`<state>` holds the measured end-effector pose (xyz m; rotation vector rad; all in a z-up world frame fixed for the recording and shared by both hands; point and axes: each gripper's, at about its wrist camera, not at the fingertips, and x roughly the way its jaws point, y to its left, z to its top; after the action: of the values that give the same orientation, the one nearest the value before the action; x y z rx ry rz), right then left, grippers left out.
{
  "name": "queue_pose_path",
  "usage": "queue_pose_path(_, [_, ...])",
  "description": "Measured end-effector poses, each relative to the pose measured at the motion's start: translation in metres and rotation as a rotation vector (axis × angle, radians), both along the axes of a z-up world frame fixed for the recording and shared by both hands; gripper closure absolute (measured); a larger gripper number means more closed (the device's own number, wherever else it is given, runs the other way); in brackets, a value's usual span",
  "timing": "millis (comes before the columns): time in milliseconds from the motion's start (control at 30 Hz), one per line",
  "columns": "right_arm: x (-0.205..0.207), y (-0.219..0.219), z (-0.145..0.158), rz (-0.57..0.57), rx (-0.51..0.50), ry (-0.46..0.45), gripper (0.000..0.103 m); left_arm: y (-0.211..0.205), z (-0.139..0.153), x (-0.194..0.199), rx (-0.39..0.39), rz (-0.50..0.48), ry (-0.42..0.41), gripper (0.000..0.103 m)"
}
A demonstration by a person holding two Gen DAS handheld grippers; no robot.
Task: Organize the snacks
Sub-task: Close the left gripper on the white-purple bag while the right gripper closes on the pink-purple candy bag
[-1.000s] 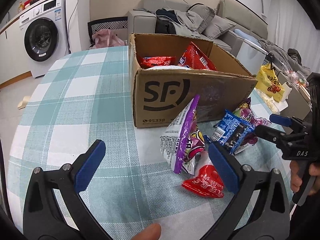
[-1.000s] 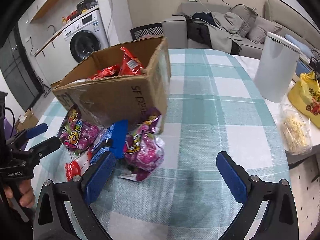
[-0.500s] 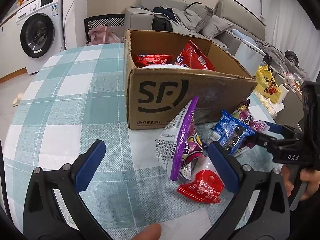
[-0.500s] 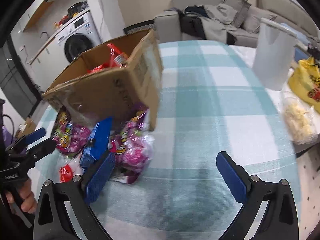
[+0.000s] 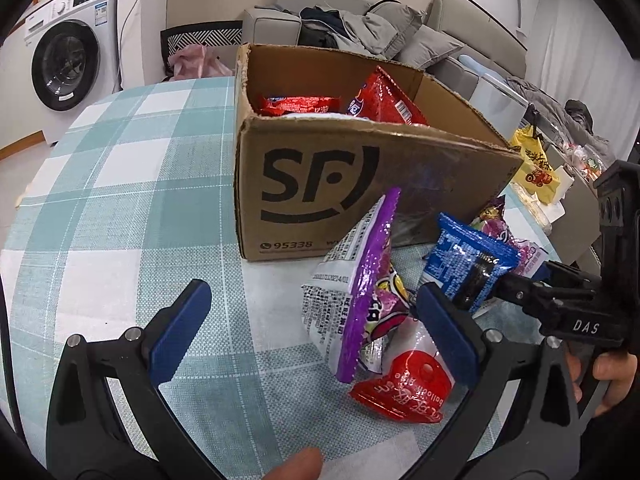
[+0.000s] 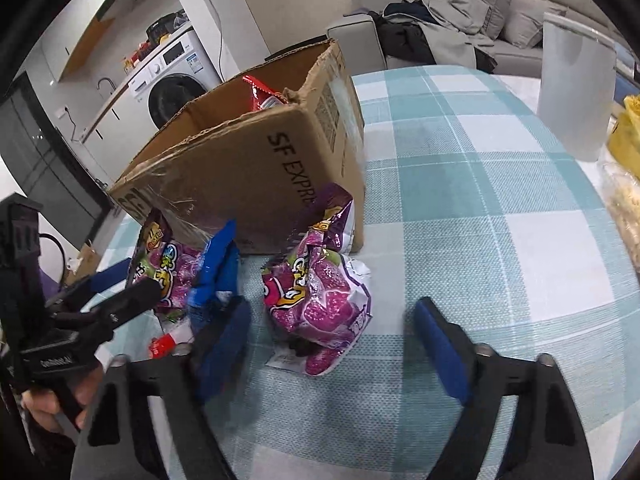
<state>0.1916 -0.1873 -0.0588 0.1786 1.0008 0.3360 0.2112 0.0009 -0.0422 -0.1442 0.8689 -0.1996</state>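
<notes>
Your left claw gapes wide over the surface. Your right claw is wide too, its left finger touching the blue snack packet beside the SF cardboard box.

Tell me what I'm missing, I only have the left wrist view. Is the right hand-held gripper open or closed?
Observer: Open. The right hand-held gripper has its fingers spread wide and grips nothing.
Operator: What lies ahead of it?
Observer: A crumpled purple gummy bag lies on the tablecloth, at the near corner of the cardboard box.
Operator: Anything further right on the table?
Observer: A tall white container stands upright, well apart from the box.
</notes>
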Motion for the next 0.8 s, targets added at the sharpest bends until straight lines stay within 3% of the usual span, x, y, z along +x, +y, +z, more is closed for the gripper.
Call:
queue_pose_path(167, [0.002, -0.007, -0.001, -0.003, 0.070, -0.004, 0.049, 0.001, -0.005, 0.003, -0.007, 0.003, 0.008, 0.001])
queue_pose_path(267, [0.001, -0.006, 0.002, 0.018, 0.093, -0.017, 0.058, 0.001, -0.007, 0.005, -0.013, 0.002, 0.014, 0.001])
queue_pose_path(333, [-0.003, -0.007, 0.004, 0.027, 0.127, -0.020, 0.060, 0.002, -0.009, 0.006, -0.013, 0.003, 0.020, 0.001])
queue_pose_path(633, [-0.009, -0.011, 0.022, 0.018, 0.096, -0.075, 0.061, -0.001, -0.010, 0.006, 0.001, 0.013, 0.017, 0.001])
queue_pose_path(800, [-0.012, -0.012, 0.027, 0.019, 0.097, -0.082, 0.061, -0.005, -0.012, 0.010, -0.009, -0.013, 0.036, 0.018])
